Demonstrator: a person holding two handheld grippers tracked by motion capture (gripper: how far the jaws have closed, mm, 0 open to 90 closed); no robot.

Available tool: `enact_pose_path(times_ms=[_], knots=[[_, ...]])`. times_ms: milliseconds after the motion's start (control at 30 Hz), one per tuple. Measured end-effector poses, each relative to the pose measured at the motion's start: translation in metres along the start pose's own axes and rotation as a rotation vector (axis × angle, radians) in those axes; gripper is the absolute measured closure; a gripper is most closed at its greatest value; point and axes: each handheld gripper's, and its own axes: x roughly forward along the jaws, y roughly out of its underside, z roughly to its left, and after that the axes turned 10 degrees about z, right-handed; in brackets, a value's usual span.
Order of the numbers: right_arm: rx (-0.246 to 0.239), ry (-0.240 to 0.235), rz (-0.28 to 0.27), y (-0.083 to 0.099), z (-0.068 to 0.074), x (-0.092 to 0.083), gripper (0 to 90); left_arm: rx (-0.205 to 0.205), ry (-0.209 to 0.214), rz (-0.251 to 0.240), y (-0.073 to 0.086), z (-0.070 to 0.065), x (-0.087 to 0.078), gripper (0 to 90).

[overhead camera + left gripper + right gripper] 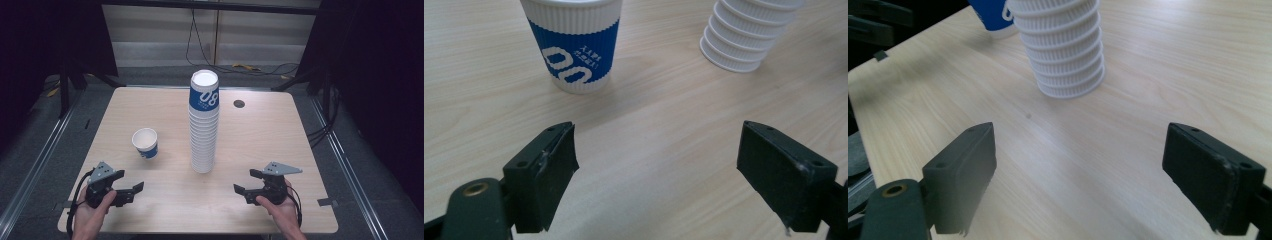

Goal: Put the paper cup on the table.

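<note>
Both tongs, left [131,192] and right [243,192], are hanging spread and empty over the table [260,130]. I'm eyeing the single cup [572,45] beside the stack [204,125]: light, crushable paper, so I'm favouring its ribbed sleeve.

**Bright table, dark surround**

Overhead light falls evenly on the pale table [165,107], while the room's edges sink into black. Soft shadows sit beside the cup stack [204,125]. Both gripper views blur slightly up close.
</note>
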Motion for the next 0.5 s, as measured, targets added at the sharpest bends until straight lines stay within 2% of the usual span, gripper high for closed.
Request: enact_pose_path(times_ms=[33,67,100,133,200,233,267,333,367,400,467,500], knots=[[0.008,0.01,-0.002,0.002,0.0,-0.002,13.9,0.014,0.012,0.013,0.006,-0.006,-0.001,15.9],[0.008,0.01,-0.002,0.002,0.0,-0.002,13.9,0.014,0.012,0.013,0.006,-0.006,-0.001,15.9],[0.016,0.025,-0.007,0.007,0.002,-0.005,13.9,0.027,0.007,0.04,0.015,-0.013,-0.002,15.9],[0.016,0.032,-0.007,0.009,0.003,-0.007,13.9,0.024,0.024,0.045,0.02,-0.017,-0.003,15.9],[0.019,0.048,-0.01,0.013,0.004,-0.009,13.9,0.026,0.025,0.029,0.027,-0.02,-0.005,15.6],[0.026,0.06,-0.009,0.018,0.006,-0.011,13.9,0.033,0.008,0.033,0.032,-0.022,-0.006,15.6],[0.041,0.079,-0.004,0.025,0.006,-0.012,13.9,0.053,0.007,0.025,0.033,-0.023,-0.005,15.9],[0.037,0.082,0.001,0.024,0.006,-0.011,14.0,0.053,-0.003,0.016,0.032,-0.024,-0.005,16.2],[0.04,0.112,-0.003,0.022,0.004,-0.009,13.9,0.031,0.044,-0.003,0.031,-0.025,-0.002,16.3],[0.043,0.118,-0.002,0.022,0.002,-0.008,13.9,0.031,0.044,-0.003,0.031,-0.025,-0.002,16.3],[0.05,0.156,0.021,0.021,-0.001,-0.004,14.0,0.082,0.002,0.006,0.031,-0.031,0.002,17.0],[0.057,0.165,0.03,0.022,-0.004,-0.002,14.1,0.082,0.002,0.006,0.031,-0.031,0.002,17.1]])
